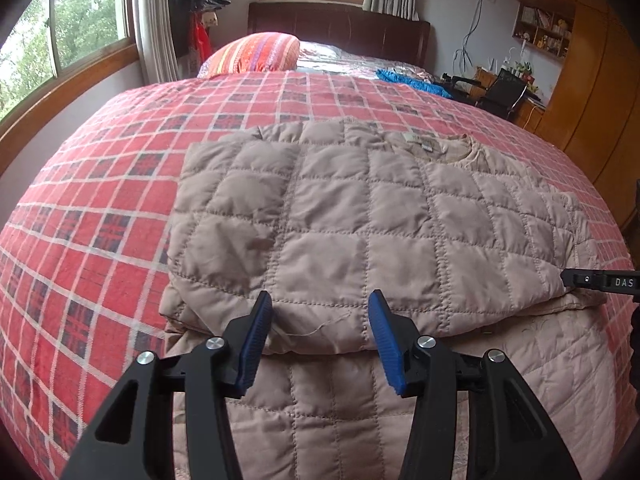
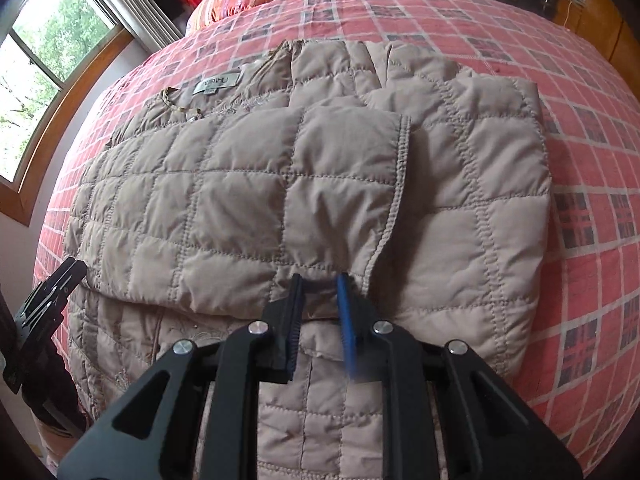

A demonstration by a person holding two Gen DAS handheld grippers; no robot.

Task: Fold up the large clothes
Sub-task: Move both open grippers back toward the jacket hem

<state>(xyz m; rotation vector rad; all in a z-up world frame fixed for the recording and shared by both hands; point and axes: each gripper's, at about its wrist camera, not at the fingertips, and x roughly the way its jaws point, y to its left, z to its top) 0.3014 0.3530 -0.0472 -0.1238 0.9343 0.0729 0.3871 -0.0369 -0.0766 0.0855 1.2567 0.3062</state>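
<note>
A beige quilted jacket [image 1: 360,216] lies on the red plaid bedspread [image 1: 100,208], its lower part folded up over the body and its collar label toward the pillow. My left gripper [image 1: 320,312] stands open at the near folded edge, the fabric lying loose between its blue pads. In the right wrist view the same jacket [image 2: 248,184] has a panel folded across its front. My right gripper [image 2: 320,294] has its fingers close together on the near edge of that panel, with creases running to the pinch. The right finger [image 2: 346,320] is blurred.
A striped orange pillow [image 1: 256,54] and a blue cloth [image 1: 412,80] lie at the head of the bed. Windows line the left wall, and a wooden wardrobe [image 1: 592,80] and desk stand on the right. The bedspread [image 2: 592,184] extends right of the jacket.
</note>
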